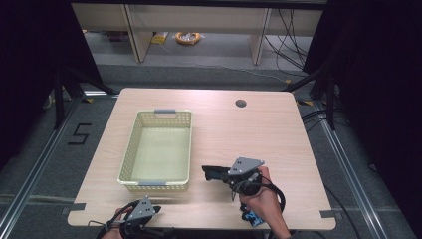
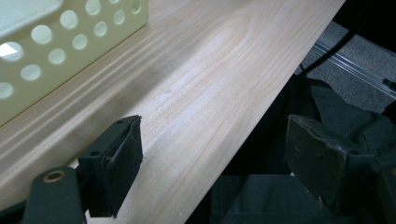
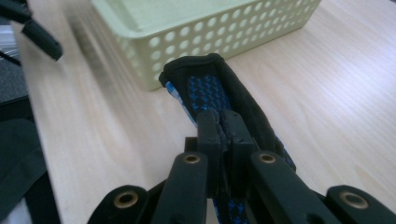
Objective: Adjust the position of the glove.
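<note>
Glove (image 3: 212, 91), black and blue, sits pinched in my right tool (image 3: 223, 122), just beside the basket (image 3: 205, 35). I think it is soft, light and floppy, so I grip mid-cloth. My left tool (image 2: 212, 154) gapes wide, holding nothing.

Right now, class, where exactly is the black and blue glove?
The glove is clamped in the right gripper, held above the table just right of the basket, at its near corner.
</note>
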`<state>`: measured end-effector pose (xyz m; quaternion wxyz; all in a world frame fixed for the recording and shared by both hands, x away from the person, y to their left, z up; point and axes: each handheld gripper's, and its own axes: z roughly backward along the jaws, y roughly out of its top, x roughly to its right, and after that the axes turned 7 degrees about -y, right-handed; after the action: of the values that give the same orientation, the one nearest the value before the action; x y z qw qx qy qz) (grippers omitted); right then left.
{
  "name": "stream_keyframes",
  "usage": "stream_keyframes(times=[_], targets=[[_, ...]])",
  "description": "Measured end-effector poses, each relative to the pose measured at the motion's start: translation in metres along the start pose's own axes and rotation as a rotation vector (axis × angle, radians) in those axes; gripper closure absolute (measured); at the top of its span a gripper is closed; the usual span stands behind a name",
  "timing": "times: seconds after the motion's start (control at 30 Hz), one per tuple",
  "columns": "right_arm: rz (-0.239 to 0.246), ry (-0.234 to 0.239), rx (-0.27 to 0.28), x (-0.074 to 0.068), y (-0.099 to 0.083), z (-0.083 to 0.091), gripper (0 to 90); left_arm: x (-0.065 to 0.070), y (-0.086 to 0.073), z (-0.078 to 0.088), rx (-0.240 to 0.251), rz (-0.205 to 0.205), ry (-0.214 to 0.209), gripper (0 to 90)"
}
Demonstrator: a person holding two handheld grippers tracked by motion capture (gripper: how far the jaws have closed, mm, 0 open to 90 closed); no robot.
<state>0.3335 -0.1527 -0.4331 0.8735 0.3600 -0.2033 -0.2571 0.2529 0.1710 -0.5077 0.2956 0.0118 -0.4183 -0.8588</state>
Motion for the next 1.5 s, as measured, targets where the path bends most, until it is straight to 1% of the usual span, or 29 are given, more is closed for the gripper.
stream_keyframes(times=[0.03,0.27,0.3,0.33,0.4,0.43,0.5,0.53,0.6,0.67,0.7,0.73,0.77,0.8,0.83,0.93,0.97,1.0,1.03,1.07,1.1,1.13,1.17,1.27,1.3,1.33,1.4,1.43,1.5], targets=[[0.014,0.011,0.004,-0.006,-0.003,0.002,87.8,-0.001,-0.001,0.000,-0.019,0.003,0.011,18.7],[0.002,0.028,-0.032,-0.020,-0.016,-0.005,87.8,0.000,-0.001,0.000,-0.019,0.001,0.010,18.7],[-0.004,0.046,-0.048,-0.024,-0.021,-0.011,87.8,-0.001,0.000,0.000,-0.016,0.003,0.010,18.7],[-0.006,0.056,-0.058,-0.027,-0.023,-0.014,87.8,-0.001,0.000,0.001,-0.018,-0.017,0.008,18.7],[0.005,0.068,-0.065,-0.030,-0.024,-0.017,87.8,-0.001,0.000,0.000,-0.012,-0.010,0.006,18.7],[0.000,0.080,-0.091,-0.035,-0.028,-0.023,87.7,0.000,0.000,0.000,-0.001,0.000,0.000,18.7],[0.001,0.082,-0.121,-0.040,-0.033,-0.030,87.3,0.000,0.000,0.000,-0.001,-0.001,0.002,18.7],[0.007,0.104,-0.138,-0.043,-0.035,-0.033,86.9,0.000,0.000,0.000,-0.001,-0.001,0.002,18.7],[0.007,0.109,-0.139,-0.044,-0.038,-0.036,85.7,-0.001,0.000,0.001,-0.009,-0.010,0.003,18.7],[-0.009,0.114,-0.165,-0.047,-0.041,-0.038,82.0,0.000,0.000,0.000,-0.001,-0.001,0.003,18.7],[-0.034,0.067,-0.186,-0.051,-0.042,-0.038,75.9,0.000,0.000,0.000,-0.002,-0.001,0.000,18.7],[0.000,0.087,-0.161,-0.048,-0.041,-0.038,72.4,0.000,-0.001,0.000,-0.018,0.001,0.011,18.7],[0.000,0.087,-0.161,-0.048,-0.041,-0.038,72.4,0.000,-0.001,0.000,-0.018,0.001,0.011,18.7],[-0.016,0.105,-0.146,-0.047,-0.040,-0.035,67.9,0.000,-0.001,0.000,-0.019,-0.001,0.010,18.7],[-0.022,0.067,-0.106,-0.042,-0.037,-0.027,64.3,-0.001,0.000,0.000,-0.019,0.000,0.011,18.7],[-0.061,-0.001,-0.073,-0.030,-0.039,-0.008,60.5,0.000,-0.001,0.000,-0.001,0.006,0.001,18.7],[-0.076,-0.024,-0.076,-0.025,-0.041,-0.002,60.2,0.001,-0.001,0.000,-0.001,0.017,0.000,18.7],[-0.076,-0.024,-0.076,-0.025,-0.041,-0.002,60.2,0.001,-0.001,0.000,-0.001,0.017,0.000,18.7],[-0.103,-0.058,-0.086,-0.015,-0.049,0.011,59.9,-0.001,0.000,0.000,-0.019,0.001,0.012,18.7],[-0.103,-0.058,-0.086,-0.015,-0.049,0.011,59.9,-0.001,0.000,0.000,-0.019,0.001,0.012,18.7],[-0.152,-0.107,-0.089,-0.004,-0.059,0.022,59.8,0.001,-0.001,-0.001,-0.007,0.012,0.003,18.7],[-0.160,-0.121,-0.085,0.000,-0.063,0.025,59.8,0.002,-0.001,-0.002,0.010,0.028,0.000,18.7],[-0.179,-0.140,-0.091,0.004,-0.067,0.030,59.8,0.000,-0.001,-0.001,-0.020,0.000,0.011,18.7],[-0.195,-0.164,-0.087,0.013,-0.075,0.036,59.9,0.001,0.000,-0.001,-0.007,0.012,0.001,18.7],[-0.201,-0.177,-0.103,0.015,-0.078,0.039,60.0,0.001,0.000,-0.001,-0.006,0.012,0.010,18.7],[-0.243,-0.190,-0.121,0.014,-0.081,0.043,60.2,0.001,0.000,0.000,-0.012,0.007,-0.001,18.7],[-0.256,-0.219,-0.147,0.020,-0.089,0.048,60.8,-0.001,0.000,0.000,-0.020,0.001,0.011,18.7],[-0.289,-0.237,-0.163,0.020,-0.091,0.049,60.8,0.001,0.000,-0.001,-0.007,0.014,0.001,18.7],[-0.256,-0.255,-0.197,0.024,-0.098,0.050,60.7,0.002,-0.001,-0.001,0.003,0.019,0.006,18.7]])
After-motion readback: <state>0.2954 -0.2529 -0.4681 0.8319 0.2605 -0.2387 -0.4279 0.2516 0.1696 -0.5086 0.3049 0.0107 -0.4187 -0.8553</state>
